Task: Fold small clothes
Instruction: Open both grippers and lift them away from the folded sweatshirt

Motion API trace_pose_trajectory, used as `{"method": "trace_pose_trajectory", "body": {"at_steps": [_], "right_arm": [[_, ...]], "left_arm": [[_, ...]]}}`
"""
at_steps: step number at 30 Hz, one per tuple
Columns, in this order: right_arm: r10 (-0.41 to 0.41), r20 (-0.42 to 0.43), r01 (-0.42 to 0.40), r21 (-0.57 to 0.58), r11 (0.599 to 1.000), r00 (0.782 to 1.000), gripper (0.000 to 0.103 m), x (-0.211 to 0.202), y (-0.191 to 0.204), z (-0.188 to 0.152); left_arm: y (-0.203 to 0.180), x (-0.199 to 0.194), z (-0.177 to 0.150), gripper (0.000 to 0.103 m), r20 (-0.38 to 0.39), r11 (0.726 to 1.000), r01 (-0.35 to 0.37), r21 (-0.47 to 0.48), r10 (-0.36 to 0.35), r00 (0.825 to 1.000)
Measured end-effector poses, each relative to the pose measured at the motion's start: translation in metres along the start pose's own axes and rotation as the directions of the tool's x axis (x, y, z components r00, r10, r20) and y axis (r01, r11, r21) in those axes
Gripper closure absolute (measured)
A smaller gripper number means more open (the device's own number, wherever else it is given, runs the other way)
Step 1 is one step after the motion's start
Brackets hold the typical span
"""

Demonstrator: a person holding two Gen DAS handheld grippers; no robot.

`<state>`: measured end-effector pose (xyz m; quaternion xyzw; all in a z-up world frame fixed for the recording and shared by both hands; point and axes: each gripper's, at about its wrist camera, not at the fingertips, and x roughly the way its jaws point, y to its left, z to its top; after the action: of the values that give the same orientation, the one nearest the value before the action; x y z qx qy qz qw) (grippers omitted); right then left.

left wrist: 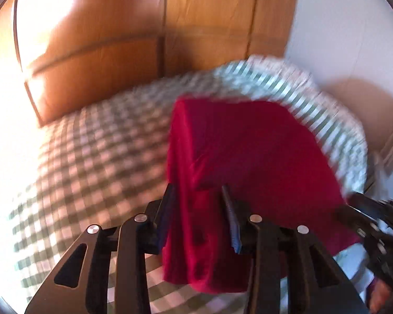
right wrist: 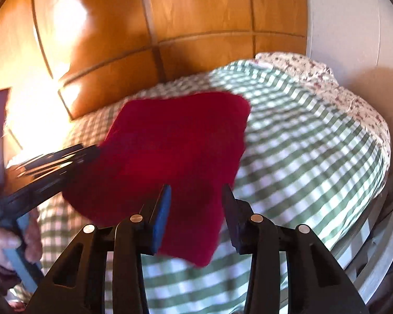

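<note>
In our left wrist view, the left hand-held gripper [left wrist: 197, 192] has its two fingers spread wide, and a hanging fold of the red cloth [left wrist: 249, 157] drapes down between them. Whether the fingers pinch it we cannot tell — the gap looks open and the picture is blurred.

In the right wrist view, the right hand-held gripper [right wrist: 196, 191] also stands spread, with the lower edge of the red cloth [right wrist: 175, 151] passing between its blue-padded fingers [right wrist: 163, 214]; again we cannot tell if anything is held.

The cloth lies over the bed [right wrist: 314, 157], which wears a green-and-white checked cover. In the right view the left gripper [right wrist: 39, 172] reaches in from nine o'clock to the cloth's edge; in the left view the right gripper [left wrist: 374, 225] shows at four o'clock beside the cloth.

Beyond the bed, at twelve o'clock, stands a wooden wardrobe [right wrist: 170, 26]. A flowered pillow [right wrist: 327, 78] lies at two o'clock — next to a white wall [right wrist: 353, 26].
</note>
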<state>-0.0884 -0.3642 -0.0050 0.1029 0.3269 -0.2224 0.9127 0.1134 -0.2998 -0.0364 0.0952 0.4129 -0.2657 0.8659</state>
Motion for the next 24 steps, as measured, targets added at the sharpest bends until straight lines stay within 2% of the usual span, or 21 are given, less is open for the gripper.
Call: {"method": "trace_pose_trajectory", "body": {"at_steps": [1, 3, 6, 9, 11, 12, 14, 17, 19, 24], "right_arm": [[-0.006, -0.020, 0.006, -0.004, 1.000, 1.000, 0.064, 0.004, 0.002, -0.005], [-0.027, -0.083, 0.025, -0.021, 0.999, 0.996, 0.064, 0.021, 0.011, -0.025], [-0.103, -0.051, 0.098, -0.083, 0.992, 0.993, 0.063, 0.031, 0.025, -0.039], [-0.116, -0.054, 0.113, -0.061, 0.992, 0.992, 0.062, 0.031, 0.027, -0.037], [-0.115, -0.055, 0.112, -0.052, 0.992, 0.992, 0.062, 0.028, 0.026, -0.037], [-0.116, -0.058, 0.113, -0.049, 0.992, 0.992, 0.061, 0.026, 0.025, -0.036], [-0.117, -0.070, 0.115, -0.032, 0.993, 0.991, 0.055, 0.024, 0.023, -0.035], [-0.114, -0.085, 0.115, 0.007, 0.993, 0.990, 0.043, 0.018, 0.021, -0.032], [-0.120, -0.085, 0.122, 0.021, 0.992, 0.989, 0.041, 0.015, 0.020, -0.033], [-0.147, -0.061, 0.150, 0.051, 0.987, 0.987, 0.031, 0.001, 0.021, -0.031]], "left_arm": [[0.004, 0.011, -0.004, 0.066, -0.018, 1.000, 0.009, -0.009, -0.009, 1.000], [0.008, 0.013, -0.011, 0.061, -0.006, 1.000, 0.020, -0.010, -0.020, 1.000], [0.004, 0.014, -0.010, 0.061, -0.001, 1.000, 0.002, 0.013, -0.002, 1.000], [0.007, 0.008, -0.010, 0.060, -0.007, 1.000, 0.004, -0.026, -0.004, 1.000], [0.006, -0.002, -0.010, 0.050, 0.008, 0.999, -0.028, -0.042, 0.028, 1.000], [0.006, -0.007, -0.010, 0.048, 0.017, 0.998, -0.044, -0.045, 0.045, 0.999], [0.005, -0.014, -0.014, 0.041, 0.026, 0.997, -0.062, -0.052, 0.063, 0.998], [0.008, -0.025, -0.018, 0.035, 0.043, 0.994, -0.079, -0.077, 0.083, 0.996], [0.011, -0.032, -0.021, 0.030, 0.050, 0.992, -0.082, -0.095, 0.087, 0.995], [0.016, -0.046, -0.028, 0.026, 0.064, 0.989, -0.089, -0.118, 0.097, 0.993]]}}
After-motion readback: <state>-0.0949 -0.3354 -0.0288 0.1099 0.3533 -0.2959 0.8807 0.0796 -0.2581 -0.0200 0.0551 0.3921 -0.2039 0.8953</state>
